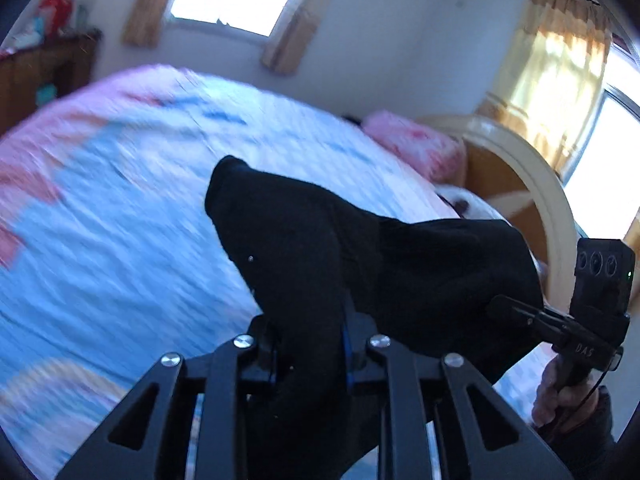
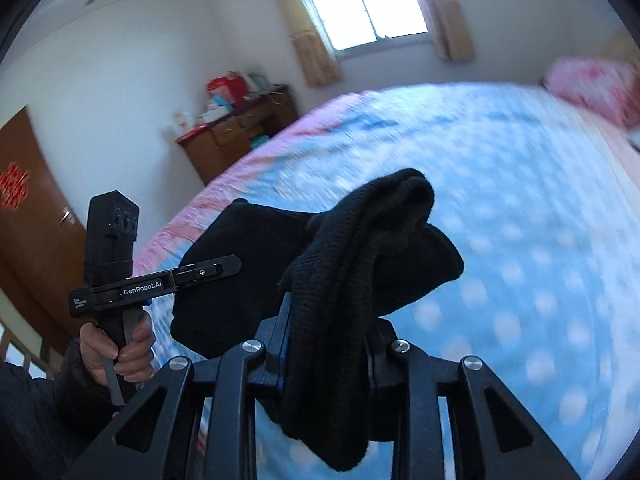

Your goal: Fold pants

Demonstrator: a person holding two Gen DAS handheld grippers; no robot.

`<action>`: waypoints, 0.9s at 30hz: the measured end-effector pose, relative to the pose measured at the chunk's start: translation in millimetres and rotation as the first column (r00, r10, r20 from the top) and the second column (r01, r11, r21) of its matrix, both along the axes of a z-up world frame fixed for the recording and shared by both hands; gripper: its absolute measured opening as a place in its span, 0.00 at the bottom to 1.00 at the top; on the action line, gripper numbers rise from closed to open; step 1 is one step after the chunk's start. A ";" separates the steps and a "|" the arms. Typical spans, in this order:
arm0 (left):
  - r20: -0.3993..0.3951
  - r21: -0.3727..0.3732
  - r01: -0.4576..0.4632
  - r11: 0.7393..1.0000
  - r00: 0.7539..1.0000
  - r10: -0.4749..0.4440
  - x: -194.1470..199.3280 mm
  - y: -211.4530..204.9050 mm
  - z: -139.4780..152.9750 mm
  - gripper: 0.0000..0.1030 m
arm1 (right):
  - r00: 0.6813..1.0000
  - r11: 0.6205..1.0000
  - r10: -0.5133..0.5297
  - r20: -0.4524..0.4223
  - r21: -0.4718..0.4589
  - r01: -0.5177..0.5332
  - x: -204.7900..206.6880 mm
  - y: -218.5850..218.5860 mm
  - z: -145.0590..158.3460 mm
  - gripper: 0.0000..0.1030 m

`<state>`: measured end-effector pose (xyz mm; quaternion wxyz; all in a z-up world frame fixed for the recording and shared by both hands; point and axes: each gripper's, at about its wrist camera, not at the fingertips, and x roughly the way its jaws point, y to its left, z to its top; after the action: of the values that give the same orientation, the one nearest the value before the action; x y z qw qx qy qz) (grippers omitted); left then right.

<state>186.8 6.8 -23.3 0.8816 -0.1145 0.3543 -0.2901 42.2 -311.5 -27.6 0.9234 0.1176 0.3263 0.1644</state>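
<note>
Black pants (image 1: 360, 248) hang in the air above the bed, stretched between both grippers. In the left wrist view my left gripper (image 1: 308, 320) is shut on a bunch of the black cloth, which covers its fingertips. My right gripper (image 1: 502, 307) shows at the right, pinching the other end of the cloth, with a hand (image 1: 560, 392) on its handle. In the right wrist view my right gripper (image 2: 328, 320) is shut on a ribbed knit edge of the pants (image 2: 380, 216) that drapes over its jaws. The left gripper (image 2: 234, 262) bites the cloth at the left.
A bed (image 1: 120, 220) with a blue and pink dotted cover (image 2: 520, 200) lies below the pants. A pink pillow (image 1: 416, 140) and a curved headboard (image 1: 552, 200) are at its far end. A wooden dresser (image 2: 240, 136) and a brown door (image 2: 28, 208) stand beyond the bed.
</note>
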 end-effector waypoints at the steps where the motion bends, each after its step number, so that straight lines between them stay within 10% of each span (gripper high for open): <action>1: 0.020 0.012 -0.048 0.999 0.999 0.047 10.8 12.9 5.5 0.22 | 0.999 0.999 0.031 0.021 0.012 -0.031 23.0 7.9 7.2 0.28; 9: 0.120 0.235 -0.360 0.903 0.933 0.341 88.6 82.2 -18.6 0.23 | 0.971 0.971 0.231 0.058 0.057 -0.234 193.5 92.4 -28.3 0.28; 16: -0.015 0.354 -0.384 0.853 0.909 0.416 143.4 104.4 -97.3 0.28 | 0.972 0.973 0.232 -0.034 -0.003 -0.232 273.1 153.9 -104.7 0.30; 19: -0.027 0.357 -0.409 0.840 0.894 0.447 151.1 107.3 -96.9 0.54 | 0.974 0.979 0.201 -0.103 0.042 -0.198 286.6 152.5 -120.8 0.40; 21: -0.038 0.438 -0.438 0.785 0.864 0.503 157.4 103.9 -103.3 0.81 | 0.976 0.985 0.165 -0.140 0.067 -0.157 291.1 143.3 -126.4 0.69; 27: -0.046 0.398 -0.466 0.790 0.850 0.525 147.1 121.2 -96.1 0.86 | 0.982 0.985 0.052 -0.182 0.172 -0.020 285.3 116.5 -121.6 0.69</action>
<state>333.9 127.9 -119.4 0.9019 -0.0565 0.4268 0.0340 327.5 -195.0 -149.1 0.8723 0.2045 0.3982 0.1967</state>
